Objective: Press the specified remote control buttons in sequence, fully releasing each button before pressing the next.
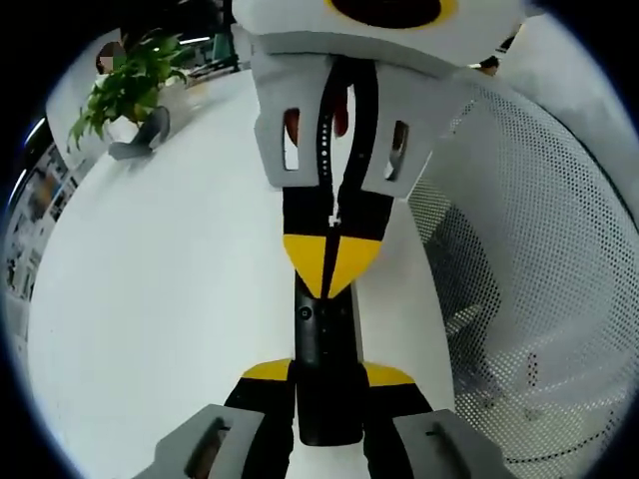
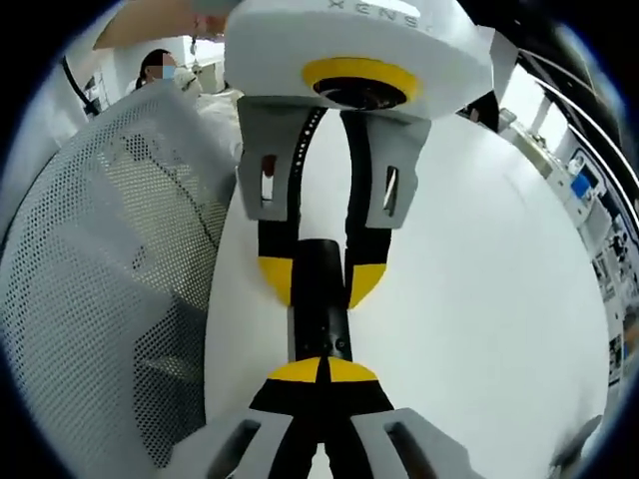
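The two grippers faced each other over one long white table (image 1: pixel 150 299), tip to tip, with a single slim black remote control (image 1: pixel 326 369) lying flat between them. The left gripper (image 1: pixel 327 384), grey-bodied with black jaws capped in yellow, came in low and level with the tabletop; its jaws stood on either side of the remote's near end, pressed against its long edges, so it was pinching the remote in place. In the left gripper view one small round button showed near the remote's upper left edge. The right gripper (image 2: pixel 321 371), built the same way, reached in from the opposite end with its two yellow tips pressed together, meeting in a point that rested on the top face of the remote (image 2: pixel 321 309); in the left gripper view that same closed point (image 1: pixel 331 261) sat on the far part of the remote. Whether it was bearing down on a button I could not tell, as the tips covered the spot. Beside the table stood one white perforated mesh chair back (image 1: pixel 539 259), close along the table edge. Far down the table, well apart from the remote, one green leafy potted plant (image 1: pixel 128 80) stood next to one small grey curved object (image 1: pixel 145 135).
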Motion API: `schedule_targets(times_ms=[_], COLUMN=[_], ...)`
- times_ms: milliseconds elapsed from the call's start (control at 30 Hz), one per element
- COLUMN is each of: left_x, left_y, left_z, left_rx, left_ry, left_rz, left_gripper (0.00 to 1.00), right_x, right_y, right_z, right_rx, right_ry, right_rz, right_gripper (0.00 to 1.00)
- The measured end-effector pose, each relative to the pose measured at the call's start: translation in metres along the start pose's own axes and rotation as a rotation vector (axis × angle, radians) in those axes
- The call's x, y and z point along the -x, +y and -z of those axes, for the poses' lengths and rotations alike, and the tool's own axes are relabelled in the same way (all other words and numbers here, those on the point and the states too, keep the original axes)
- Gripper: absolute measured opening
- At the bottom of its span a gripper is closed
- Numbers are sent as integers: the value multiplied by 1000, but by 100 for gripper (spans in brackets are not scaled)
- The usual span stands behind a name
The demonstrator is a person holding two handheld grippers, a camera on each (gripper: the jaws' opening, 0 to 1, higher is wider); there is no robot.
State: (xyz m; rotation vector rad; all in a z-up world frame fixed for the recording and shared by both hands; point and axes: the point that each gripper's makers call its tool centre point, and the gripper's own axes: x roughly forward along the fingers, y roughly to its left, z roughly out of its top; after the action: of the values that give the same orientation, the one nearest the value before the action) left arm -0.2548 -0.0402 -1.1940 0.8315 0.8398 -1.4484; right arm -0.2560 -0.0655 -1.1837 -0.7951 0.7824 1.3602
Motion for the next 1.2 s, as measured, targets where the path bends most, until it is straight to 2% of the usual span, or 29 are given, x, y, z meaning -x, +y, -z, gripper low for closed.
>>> schedule_targets(times_ms=[100,233,300,467,633,767,1000,1200], left_x=[0,0,0,1,0,-1,-1,-1], left_y=[-1,-1,-1,-1,0,0,0,0], left_z=[0,-1,0,0,0,0,1,0], left_rx=[5,19,20,17,15,6,-37,-23], left_ry=[6,18,19,4,2,23,48,44], left_rz=[-2,-9,-7,-12,-10,-5,24,6], left_gripper=[24,24,24,24,24,24,25,24], right_x=[1,4,7,10,5,5,5,8], right_y=[0,2,4,1,1,-2,-3,-3], right_z=[-1,2,11,14,9,10,10,11], right_rx=[-61,-7,21,-24,20,-35,-71,-131], right_ry=[-24,-24,19,1,35,43,38,-12], right_rz=[-16,-27,-42,-46,-35,-27,-2,-70], right_gripper=[0,0,0,0,0,0,0,0])
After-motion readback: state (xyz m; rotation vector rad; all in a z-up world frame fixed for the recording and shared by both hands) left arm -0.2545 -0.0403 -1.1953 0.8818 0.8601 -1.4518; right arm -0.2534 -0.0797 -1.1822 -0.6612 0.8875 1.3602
